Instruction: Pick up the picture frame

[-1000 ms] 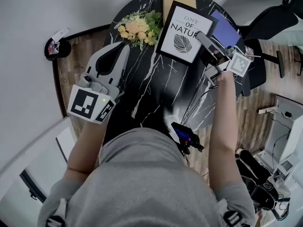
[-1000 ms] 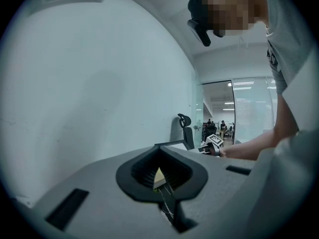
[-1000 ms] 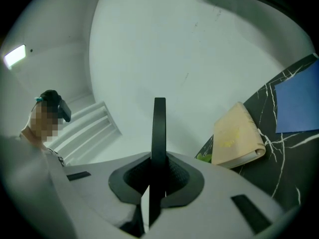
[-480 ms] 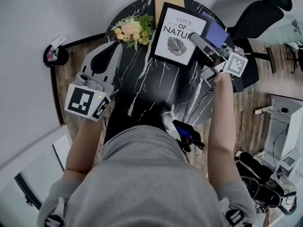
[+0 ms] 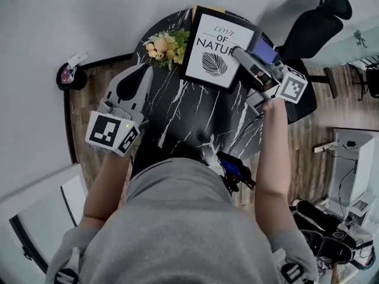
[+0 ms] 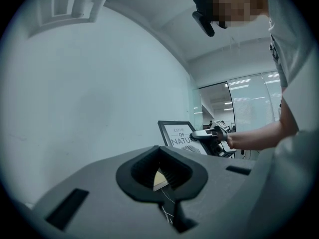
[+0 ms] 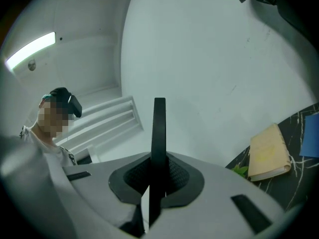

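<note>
The picture frame (image 5: 214,49) is black with a white print of a leaf and lettering. It hangs tilted above the far side of the round black marble table (image 5: 195,117), and my right gripper (image 5: 241,55) is shut on its right edge. In the right gripper view the frame (image 7: 159,123) stands edge-on as a thin black bar clamped between the jaws of that gripper (image 7: 158,156). My left gripper (image 5: 144,71) floats over the table's left edge, shut and empty. From the left gripper (image 6: 162,153) view, the frame (image 6: 177,132) shows in the distance.
A bunch of yellow flowers (image 5: 167,43) lies left of the frame. A blue notebook (image 5: 265,49) lies under the right gripper and a tan book (image 7: 269,153) at the table's far edge. An office chair (image 5: 311,31) stands behind on the right. Cables and a small blue device (image 5: 234,170) hang at the near edge.
My right gripper has risen with the frame, which now looks larger and sits further left and higher in the head view. The left gripper has shifted slightly.
</note>
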`<state>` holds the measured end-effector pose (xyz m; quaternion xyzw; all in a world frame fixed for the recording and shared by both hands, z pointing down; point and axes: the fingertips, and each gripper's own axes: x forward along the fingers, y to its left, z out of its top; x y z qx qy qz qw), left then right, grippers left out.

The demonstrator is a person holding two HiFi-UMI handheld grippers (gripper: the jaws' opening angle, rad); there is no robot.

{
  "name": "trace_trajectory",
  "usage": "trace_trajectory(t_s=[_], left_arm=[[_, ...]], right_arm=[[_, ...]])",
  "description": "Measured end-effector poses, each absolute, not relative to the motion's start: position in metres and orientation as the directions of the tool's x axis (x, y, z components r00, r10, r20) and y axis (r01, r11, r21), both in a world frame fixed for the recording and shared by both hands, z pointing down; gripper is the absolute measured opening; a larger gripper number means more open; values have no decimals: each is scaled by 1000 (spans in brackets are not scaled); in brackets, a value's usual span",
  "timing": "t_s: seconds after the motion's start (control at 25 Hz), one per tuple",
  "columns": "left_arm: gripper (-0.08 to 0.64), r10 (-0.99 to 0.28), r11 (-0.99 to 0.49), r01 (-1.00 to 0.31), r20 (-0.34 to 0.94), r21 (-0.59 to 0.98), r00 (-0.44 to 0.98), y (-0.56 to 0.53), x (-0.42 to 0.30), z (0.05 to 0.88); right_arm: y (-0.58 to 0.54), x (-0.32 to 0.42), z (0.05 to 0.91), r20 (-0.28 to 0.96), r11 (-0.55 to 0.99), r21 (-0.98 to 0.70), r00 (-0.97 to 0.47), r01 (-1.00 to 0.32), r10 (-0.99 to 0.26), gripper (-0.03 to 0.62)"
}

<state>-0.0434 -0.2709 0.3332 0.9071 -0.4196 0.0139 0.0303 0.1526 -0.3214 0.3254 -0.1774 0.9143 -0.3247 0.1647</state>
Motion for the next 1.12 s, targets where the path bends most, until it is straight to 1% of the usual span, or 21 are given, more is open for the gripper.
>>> trace_trajectory(t_s=[0.28, 0.44, 0.68, 0.92, 1.12], left_arm=[[8, -769, -638, -770, 27, 24, 638, -232, -44, 329], [8, -771, -636, -771, 28, 28, 637, -226, -43, 325], [8, -776, -630, -776, 29, 33, 631, -220, -38, 324], [8, -783, -620, -784, 34, 36, 621, -217, -37, 325], [8, -785, -617, -786, 31, 40, 618, -218, -37, 327]], right_arm=[[-274, 143, 297, -226, 778, -600, -893, -187, -389, 45], [-268, 140, 285, -269, 764, -627, -879, -150, -393, 46], [-259, 142, 290, -192, 779, -590, -902, -210, -388, 46], [-247, 139, 277, -223, 808, -565, -912, -167, -344, 45], [-246, 140, 276, -238, 811, -565, -910, -154, -339, 44]])
